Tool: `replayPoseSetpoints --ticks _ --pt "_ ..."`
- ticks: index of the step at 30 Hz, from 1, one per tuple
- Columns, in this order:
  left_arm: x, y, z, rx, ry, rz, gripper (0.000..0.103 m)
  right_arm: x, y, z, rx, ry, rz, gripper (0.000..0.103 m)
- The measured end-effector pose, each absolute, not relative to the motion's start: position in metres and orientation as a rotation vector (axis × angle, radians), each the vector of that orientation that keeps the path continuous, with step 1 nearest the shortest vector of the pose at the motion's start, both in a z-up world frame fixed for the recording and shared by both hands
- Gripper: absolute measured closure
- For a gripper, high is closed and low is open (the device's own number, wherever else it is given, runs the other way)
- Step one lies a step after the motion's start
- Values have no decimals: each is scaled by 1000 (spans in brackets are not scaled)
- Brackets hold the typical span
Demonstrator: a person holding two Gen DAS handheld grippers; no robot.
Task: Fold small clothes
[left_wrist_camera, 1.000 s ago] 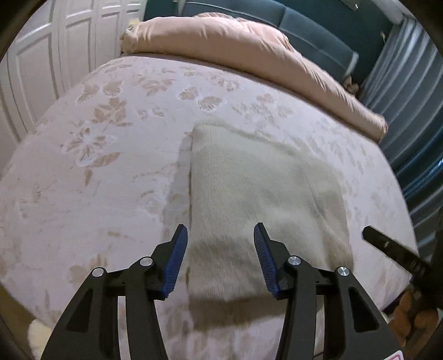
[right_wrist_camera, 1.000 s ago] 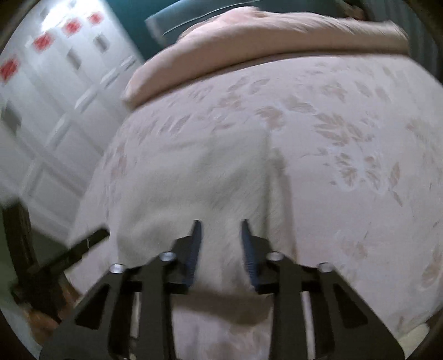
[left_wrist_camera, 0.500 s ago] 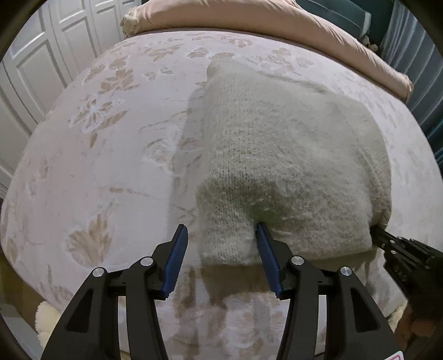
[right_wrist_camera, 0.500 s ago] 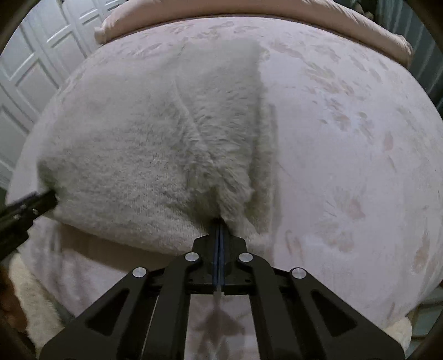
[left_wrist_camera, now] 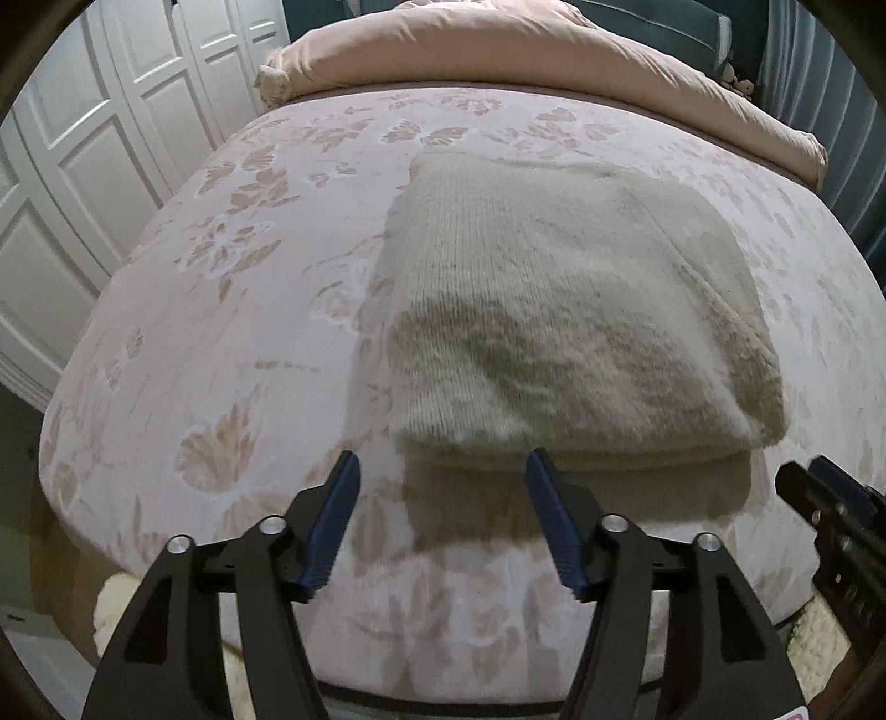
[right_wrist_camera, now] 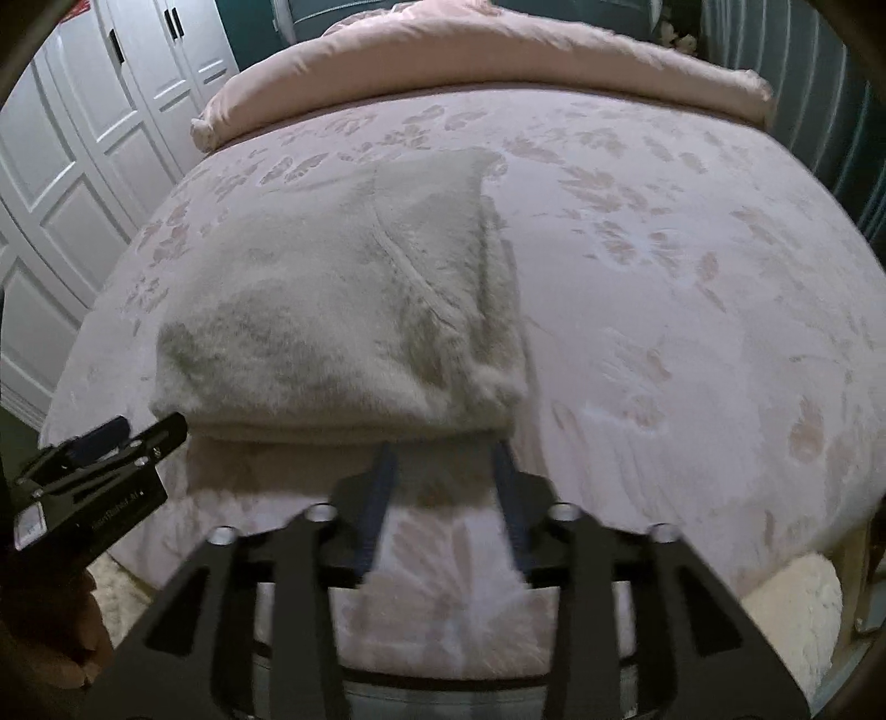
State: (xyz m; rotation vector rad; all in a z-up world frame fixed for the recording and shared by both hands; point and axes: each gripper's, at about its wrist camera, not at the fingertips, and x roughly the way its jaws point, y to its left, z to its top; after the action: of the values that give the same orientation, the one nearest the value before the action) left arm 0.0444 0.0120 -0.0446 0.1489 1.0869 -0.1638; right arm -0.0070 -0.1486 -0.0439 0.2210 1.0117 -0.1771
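Note:
A fuzzy cream knit garment (left_wrist_camera: 565, 310) lies folded in a thick rectangle on the pink floral bed (left_wrist_camera: 232, 332); it also shows in the right wrist view (right_wrist_camera: 343, 310). My left gripper (left_wrist_camera: 440, 476) is open and empty, just in front of the garment's near edge, toward its left corner. My right gripper (right_wrist_camera: 443, 459) is open and empty, just in front of the near edge, toward the right corner. Each gripper shows in the other's view, the right at the left wrist view's right edge (left_wrist_camera: 830, 509), the left at the right wrist view's left edge (right_wrist_camera: 105, 459).
A rolled pink duvet (left_wrist_camera: 554, 50) lies across the far end of the bed. White panelled wardrobe doors (left_wrist_camera: 83, 166) stand to the left. Blue-grey curtains (left_wrist_camera: 847, 111) hang on the right. A fluffy cream rug (right_wrist_camera: 792, 609) lies on the floor below the bed's near edge.
My right gripper was shut on the garment's near edge and has opened and let go. Both grippers have pulled back from the garment, which now lies folded on the bed.

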Motion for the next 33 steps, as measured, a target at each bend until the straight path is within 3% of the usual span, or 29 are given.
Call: replayPoseSetpoints --ticks 2,5,12,33 --pt "37 10 -47 165 1085 -160 37 -17 -143 -46 204 1009 -186 63" --pt "25 9 -52 171 1082 -154 34 -28 -140 -53 211 1003 -200 52" --pt "6 13 -66 149 1077 -128 28 -43 -127 -69 179 987 -232 44" --pt "-23 9 -106 154 1081 -141 27 -60 -107 -110 160 1021 -253 38"
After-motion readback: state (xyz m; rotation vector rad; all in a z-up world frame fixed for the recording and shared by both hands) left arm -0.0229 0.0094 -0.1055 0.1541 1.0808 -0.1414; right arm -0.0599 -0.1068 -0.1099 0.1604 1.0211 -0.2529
